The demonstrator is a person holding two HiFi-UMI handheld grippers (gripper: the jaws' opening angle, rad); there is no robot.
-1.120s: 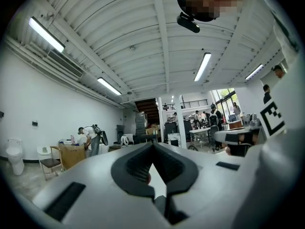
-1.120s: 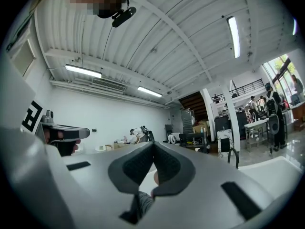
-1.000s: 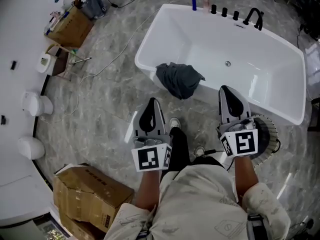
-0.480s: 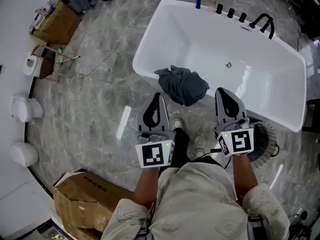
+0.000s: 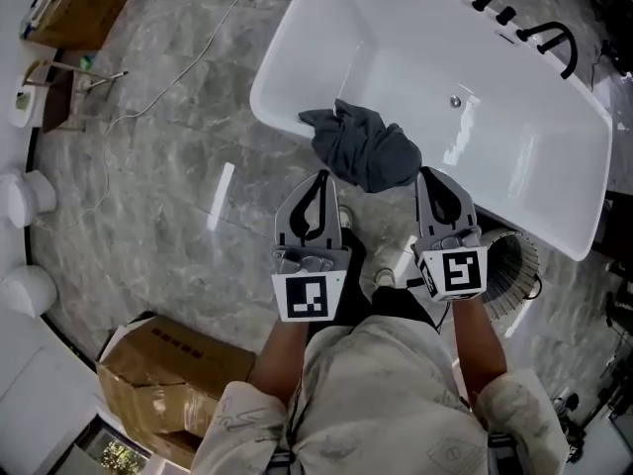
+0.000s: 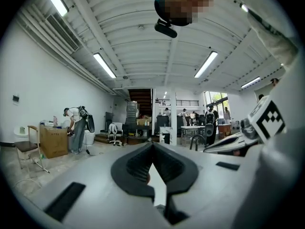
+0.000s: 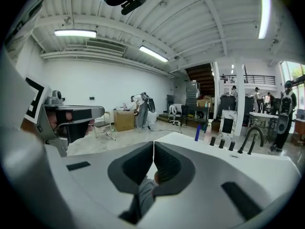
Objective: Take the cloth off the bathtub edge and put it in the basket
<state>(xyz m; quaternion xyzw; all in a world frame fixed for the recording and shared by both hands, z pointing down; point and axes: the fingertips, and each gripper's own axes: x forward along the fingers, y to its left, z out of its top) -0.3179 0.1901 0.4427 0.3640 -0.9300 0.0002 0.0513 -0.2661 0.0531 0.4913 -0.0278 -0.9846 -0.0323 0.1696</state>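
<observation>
The grey marbled floor [image 5: 168, 166] filled most of the head view, and the white bathtub [image 5: 415, 57] stood across its upper right, with a black faucet [image 5: 554, 43] at its far rim. A cardboard box [image 5: 168, 374] sat on the floor at the lower left, behind the person. The basket [image 5: 509, 265], round and ribbed, stood on the floor against the tub's near side, just to the right of the right gripper.

The cloth [image 5: 366, 151], dark grey and bunched, lay draped over the tub's near edge, partly hanging inside and partly outside. It sat ahead of both grippers and between their lines.

The left gripper [image 5: 321, 174] pointed at the cloth's lower left side, its tip just short of the fabric. In the left gripper view its jaws [image 6: 152, 144] stood closed with the tips meeting, and nothing was caught between them.

The right gripper [image 5: 427, 171] had its tip at the cloth's right edge; the head view did not show whether it touched. In the right gripper view its jaws [image 7: 153, 143] were fully together at the tips, gripping nothing. Through the hollow behind the pads a strip of the grey cloth [image 7: 145, 194] showed below, with the tub's white rim [image 7: 257, 166] stretching away beyond.
</observation>
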